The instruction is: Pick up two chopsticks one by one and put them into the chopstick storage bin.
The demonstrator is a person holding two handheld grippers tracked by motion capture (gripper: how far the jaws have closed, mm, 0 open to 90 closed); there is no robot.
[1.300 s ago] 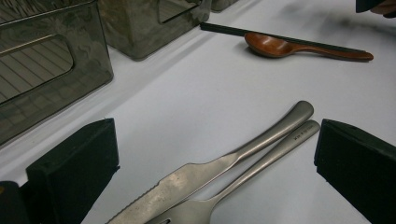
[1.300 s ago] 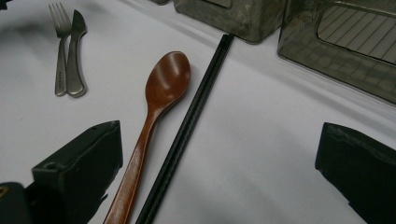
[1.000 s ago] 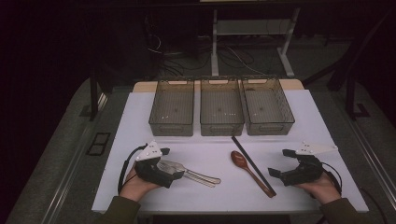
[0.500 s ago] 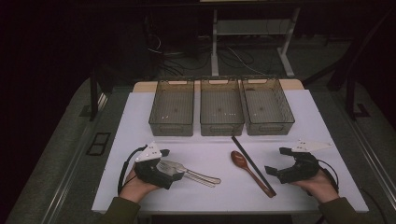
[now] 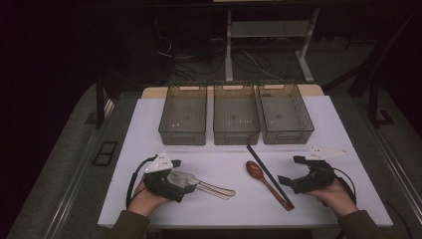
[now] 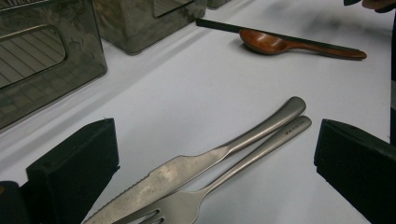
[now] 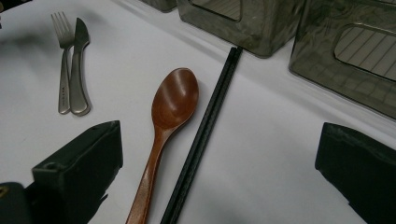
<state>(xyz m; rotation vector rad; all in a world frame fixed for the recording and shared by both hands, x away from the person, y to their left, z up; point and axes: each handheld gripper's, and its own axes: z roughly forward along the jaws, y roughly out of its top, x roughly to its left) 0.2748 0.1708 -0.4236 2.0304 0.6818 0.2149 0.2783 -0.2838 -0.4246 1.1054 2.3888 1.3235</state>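
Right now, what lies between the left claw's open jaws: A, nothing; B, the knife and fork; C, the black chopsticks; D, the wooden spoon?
B: the left gripper view has the knife and fork lying side by side between the open jaws of the left claw.

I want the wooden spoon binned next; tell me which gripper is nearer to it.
Right. The right gripper sits open just right of the wooden spoon and black chopsticks; the left gripper is farther left, over the knife and fork.

A steel knife (image 6: 196, 163) and fork (image 6: 233, 172) lie side by side, touching, between wide-parted black jaws; a brown wooden spoon (image 6: 280, 44) lies upper right.
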